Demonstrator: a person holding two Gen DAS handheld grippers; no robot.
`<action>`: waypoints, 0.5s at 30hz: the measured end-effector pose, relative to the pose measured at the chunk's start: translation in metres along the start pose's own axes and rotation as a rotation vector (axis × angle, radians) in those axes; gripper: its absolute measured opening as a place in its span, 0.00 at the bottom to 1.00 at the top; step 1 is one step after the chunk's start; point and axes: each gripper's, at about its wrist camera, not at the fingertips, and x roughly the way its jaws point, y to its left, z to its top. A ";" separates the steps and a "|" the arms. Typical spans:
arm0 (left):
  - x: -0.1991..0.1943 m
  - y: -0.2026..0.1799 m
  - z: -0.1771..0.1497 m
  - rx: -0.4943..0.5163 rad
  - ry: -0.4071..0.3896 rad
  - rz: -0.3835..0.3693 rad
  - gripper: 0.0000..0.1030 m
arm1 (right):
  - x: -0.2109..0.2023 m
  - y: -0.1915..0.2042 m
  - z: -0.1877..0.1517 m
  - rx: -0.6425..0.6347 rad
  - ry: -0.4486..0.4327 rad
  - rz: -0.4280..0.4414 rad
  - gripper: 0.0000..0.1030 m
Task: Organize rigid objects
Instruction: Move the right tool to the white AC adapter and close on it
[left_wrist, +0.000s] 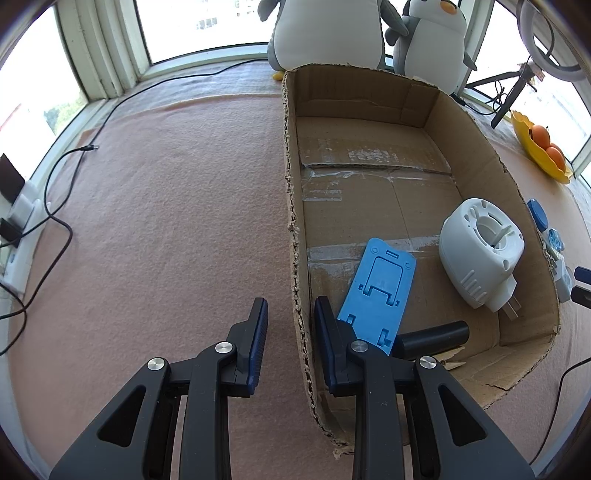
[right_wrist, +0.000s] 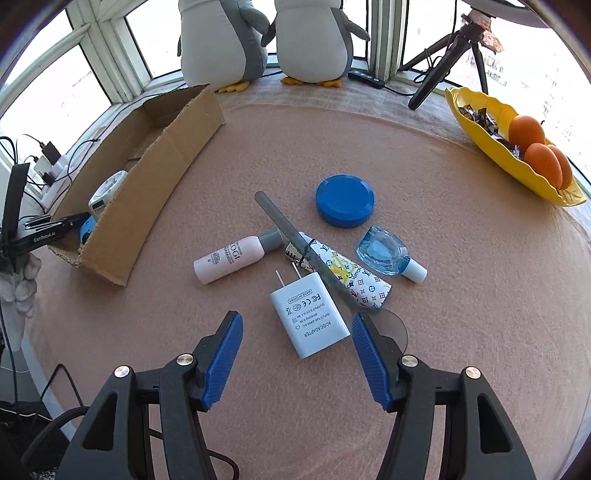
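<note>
The desk (right_wrist: 461, 258), covered in pink felt, carries a cardboard box (left_wrist: 476, 147) which, in the right wrist view, lies out at ten o'clock from the loose items. Inside the box, toward its near right corner, rest a white plug-in device (left_wrist: 480, 251), a blue phone stand (left_wrist: 376, 291) lying flat at its eight o'clock, and a black cylinder (left_wrist: 432, 338) by the near wall. The left tongs (left_wrist: 290, 321) stand apart, holding nothing, one finger outside the box's left wall and the other inside, just over the stand's near end. The right tongs (right_wrist: 297, 343) are also spread wide and empty, straddling the near end of a white AC adapter (right_wrist: 308, 317) that lies flat on the felt. From the adapter, a pale pink bottle (right_wrist: 232, 258) lies at ten o'clock, a patterned tube (right_wrist: 354, 280) at two o'clock with a grey stick (right_wrist: 291, 243) crossing over it, a round blue lid (right_wrist: 345, 205) at one o'clock, and a small blue bottle (right_wrist: 388, 256) beyond the tube at two o'clock.
</note>
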 end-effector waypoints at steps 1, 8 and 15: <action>0.000 0.000 0.000 -0.002 0.000 -0.001 0.24 | 0.002 0.001 0.001 -0.004 0.004 -0.001 0.56; 0.000 0.002 -0.001 -0.009 -0.002 -0.006 0.24 | 0.013 0.009 0.003 -0.031 0.051 0.005 0.41; 0.000 0.002 -0.001 -0.010 -0.002 -0.006 0.24 | 0.025 0.014 0.003 -0.021 0.091 -0.017 0.37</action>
